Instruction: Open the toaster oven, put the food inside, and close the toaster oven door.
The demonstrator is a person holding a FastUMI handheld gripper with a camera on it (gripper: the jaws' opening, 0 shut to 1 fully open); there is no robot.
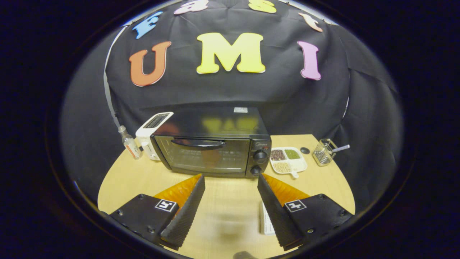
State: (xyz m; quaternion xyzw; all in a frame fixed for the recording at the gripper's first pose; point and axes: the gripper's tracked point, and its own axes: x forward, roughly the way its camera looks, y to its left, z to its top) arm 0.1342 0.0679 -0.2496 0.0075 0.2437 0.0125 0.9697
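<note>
Hovering wide open, the gripper [230, 180] faces the shut toaster oven [212, 144]. Best aim for the door handle [198, 144] up top and pull down gently.

Your gripper [231, 176] hangs level with both fingers [187, 212] spread wide apart (nothing lies between them), tips pointing forward and gripping nothing.

toaster oven [212, 144] sits on the table [230, 201], beyond the parted jaws.

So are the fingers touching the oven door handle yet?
Apart. The gripper view shows the open fingers short of the toaster oven, bare table between them and the door handle.
</note>
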